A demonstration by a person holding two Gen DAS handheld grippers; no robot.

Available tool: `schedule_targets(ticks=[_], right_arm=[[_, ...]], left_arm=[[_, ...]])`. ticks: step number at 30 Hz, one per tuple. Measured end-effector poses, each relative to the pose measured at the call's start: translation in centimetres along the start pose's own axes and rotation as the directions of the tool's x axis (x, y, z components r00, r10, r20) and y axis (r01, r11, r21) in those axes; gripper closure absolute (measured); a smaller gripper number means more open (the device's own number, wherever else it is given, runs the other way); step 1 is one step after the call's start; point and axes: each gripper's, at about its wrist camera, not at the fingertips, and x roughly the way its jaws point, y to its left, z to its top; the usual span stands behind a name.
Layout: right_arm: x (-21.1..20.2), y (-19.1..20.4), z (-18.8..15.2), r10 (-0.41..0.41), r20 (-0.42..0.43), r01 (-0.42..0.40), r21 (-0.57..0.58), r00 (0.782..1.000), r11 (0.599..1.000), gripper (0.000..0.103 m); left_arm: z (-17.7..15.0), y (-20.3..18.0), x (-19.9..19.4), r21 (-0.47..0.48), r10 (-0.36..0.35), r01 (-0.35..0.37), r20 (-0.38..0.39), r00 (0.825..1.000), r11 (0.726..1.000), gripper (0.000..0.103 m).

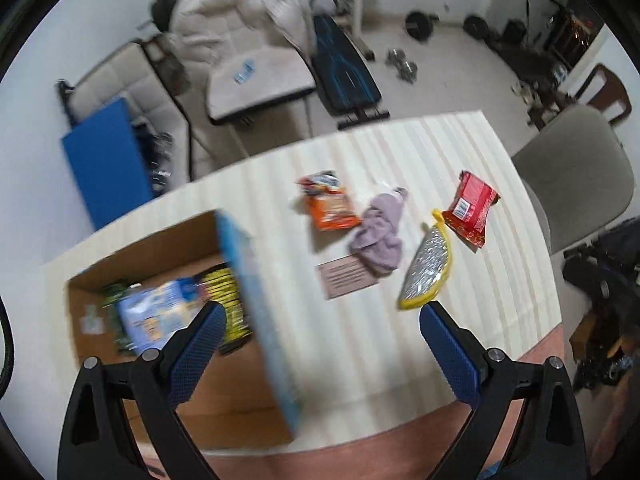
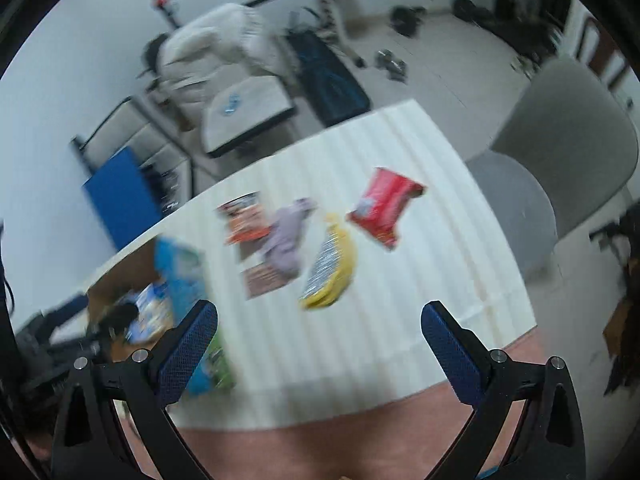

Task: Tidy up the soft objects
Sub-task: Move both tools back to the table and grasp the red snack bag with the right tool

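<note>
On the striped cream tablecloth [image 1: 360, 340] lie an orange snack packet [image 1: 330, 204], a crumpled lilac cloth [image 1: 380, 232], a yellow-and-silver packet [image 1: 428, 270] and a red packet [image 1: 472, 208]. The same items show blurred in the right wrist view: orange packet [image 2: 244, 218], lilac cloth [image 2: 286, 240], yellow packet [image 2: 330, 266], red packet [image 2: 384, 206]. A cardboard box [image 1: 168, 264] with a blue side holds several packets at the left. My left gripper [image 1: 320, 320] hangs open above the box's right edge. My right gripper [image 2: 320, 320] is open and empty above the table's near edge.
A brown card [image 1: 346, 278] lies under the cloth. A grey chair [image 1: 576, 176] stands at the table's right. Behind the table are a padded chair with a pale jacket [image 1: 244, 20], a blue board [image 1: 106, 160], a weight bench [image 1: 344, 64] and weights on the floor.
</note>
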Motion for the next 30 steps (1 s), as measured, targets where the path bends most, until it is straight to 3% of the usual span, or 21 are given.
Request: schedule_targets(ticks=[5,7,13,14,15,18,20,25,30], right_arm=[[10.7,-5.7,6.1,0.06,-0.169,-0.036,0.143,0.984,0.989,0.0],[14.8,-6.8,7.7,0.057,-0.221,-0.018,0.172,0.974,0.985,0.002],[23.9,-7.2,10.6,0.038,-0.349,0.026,0.177,0.936,0.984,0.008],[24.7,-7.0,10.7,0.023,-0.362,0.039,0.163,0.932,0.986,0.013],[25.2,-6.8,11.0,0.006,-0.365,0.05,0.143,0.931,0.988,0.013],[25.5,-5.2,11.5,-0.093,-0.363,0.102,0.007,0.927,0.995,0.035],[25.5,-4.9,10.9,-0.116,-0.375,0.098,-0.067,0.92,0.993,0.041],[24.5,-6.1,7.7,-0.199,-0.386,0.13,-0.198,0.901,0.972,0.048],[23.9,-7.4,3.9,-0.25,-0.409,0.143,-0.275,0.878,0.951,0.048]], left_arm=[[2.8,-4.3,7.4,0.027,-0.044,0.048,-0.13,0.991,0.998,0.004],[3.4,-5.5,9.6,0.033,-0.055,0.061,-0.172,0.984,0.998,0.01],[4.0,-8.7,14.7,0.088,-0.026,0.051,-0.264,0.964,0.995,0.011],[3.9,-9.0,15.3,0.089,-0.029,0.056,-0.279,0.96,0.995,0.011],[3.8,-9.4,15.9,0.088,-0.031,0.059,-0.293,0.956,0.994,0.011],[3.4,-10.4,17.2,0.096,-0.039,0.074,-0.325,0.945,0.993,0.014],[3.1,-11.2,17.8,0.107,-0.039,0.08,-0.34,0.94,0.991,0.014],[2.3,-13.6,19.4,0.16,-0.012,0.076,-0.369,0.929,0.984,0.014],[2.0,-15.3,20.2,0.175,0.008,0.063,-0.38,0.925,0.983,0.015]])
